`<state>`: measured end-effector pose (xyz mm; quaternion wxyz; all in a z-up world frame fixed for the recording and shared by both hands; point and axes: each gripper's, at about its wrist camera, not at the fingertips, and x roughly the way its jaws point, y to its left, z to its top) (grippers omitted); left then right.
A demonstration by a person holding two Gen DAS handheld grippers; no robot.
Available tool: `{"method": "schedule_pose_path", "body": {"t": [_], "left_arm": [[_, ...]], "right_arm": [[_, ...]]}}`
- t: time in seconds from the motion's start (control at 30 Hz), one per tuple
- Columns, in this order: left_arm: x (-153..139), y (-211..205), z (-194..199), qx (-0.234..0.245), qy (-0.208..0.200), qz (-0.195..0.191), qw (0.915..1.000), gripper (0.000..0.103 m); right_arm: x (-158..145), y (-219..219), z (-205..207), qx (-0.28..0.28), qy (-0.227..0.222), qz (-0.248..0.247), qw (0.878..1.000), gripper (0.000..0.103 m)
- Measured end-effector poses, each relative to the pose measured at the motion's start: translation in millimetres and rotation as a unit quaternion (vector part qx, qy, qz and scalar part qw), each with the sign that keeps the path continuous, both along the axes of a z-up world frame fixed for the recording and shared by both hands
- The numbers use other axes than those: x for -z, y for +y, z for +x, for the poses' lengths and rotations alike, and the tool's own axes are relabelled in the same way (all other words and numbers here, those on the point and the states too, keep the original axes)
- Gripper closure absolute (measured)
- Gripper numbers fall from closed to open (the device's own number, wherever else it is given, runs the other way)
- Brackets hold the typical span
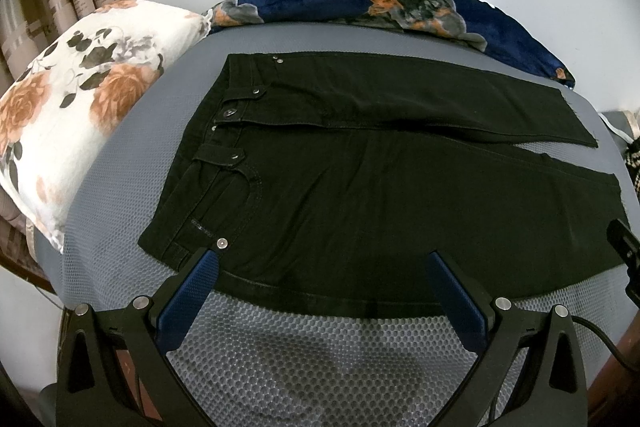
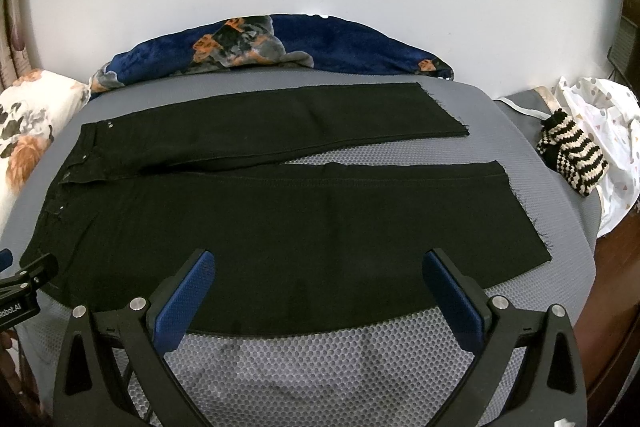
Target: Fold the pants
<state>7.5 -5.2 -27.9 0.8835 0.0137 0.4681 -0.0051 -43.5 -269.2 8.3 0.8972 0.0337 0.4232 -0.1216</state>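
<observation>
Black pants [image 1: 360, 187] lie flat on a grey mesh mat [image 1: 300, 359], waistband to the left and both legs stretched right, slightly apart. They also show in the right wrist view [image 2: 280, 219]. My left gripper [image 1: 322, 259] is open, its blue-padded fingers just above the near edge of the pants by the waist and hip. My right gripper [image 2: 318, 259] is open over the near edge of the closer leg, holding nothing. The right gripper's body shows at the right edge of the left wrist view [image 1: 624, 247].
A floral pillow [image 1: 68, 107] lies left of the mat. A blue patterned blanket [image 1: 380, 7] runs along the far edge by the white wall. A striped knit item [image 2: 572, 155] and a white bag [image 2: 608, 131] lie to the right.
</observation>
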Motion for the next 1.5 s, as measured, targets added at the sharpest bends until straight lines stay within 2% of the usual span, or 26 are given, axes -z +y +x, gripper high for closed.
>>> {"method": "schedule_pose_path", "body": {"t": [0.6, 0.97, 1.1, 1.27, 1.33, 1.4, 1.5], "left_arm": [[4.5, 3.5, 8.8, 0.005, 0.005, -0.003, 1.0000, 0.000], [2.7, 28.8, 48.5, -0.006, -0.001, -0.013, 0.9999, 0.000], [-2.9, 53.1, 75.1, -0.014, -0.008, -0.035, 0.9993, 0.000], [-12.7, 95.3, 121.0, -0.032, -0.018, -0.065, 0.9972, 0.000], [-15.7, 112.6, 140.8, -0.038, -0.018, -0.086, 0.9954, 0.001], [-16.1, 133.1, 164.9, -0.047, -0.013, -0.113, 0.9924, 0.001], [-11.5, 154.8, 193.3, -0.048, 0.000, -0.157, 0.9865, 0.011]], "right_arm": [[1.8, 0.3, 14.1, -0.006, 0.011, 0.005, 1.000, 0.000], [9.8, 6.9, 53.6, -0.040, 0.028, 0.020, 0.999, 0.000], [8.1, 5.1, 76.4, -0.053, 0.026, 0.027, 0.998, 0.000], [-4.4, -1.2, 112.1, -0.082, -0.014, 0.045, 0.995, 0.000], [-5.8, -2.2, 129.2, -0.087, -0.016, 0.048, 0.995, 0.000], [-4.8, -3.2, 148.4, -0.093, -0.008, 0.071, 0.993, 0.000], [-3.4, -3.3, 170.9, -0.103, -0.010, 0.114, 0.988, 0.000]]}}
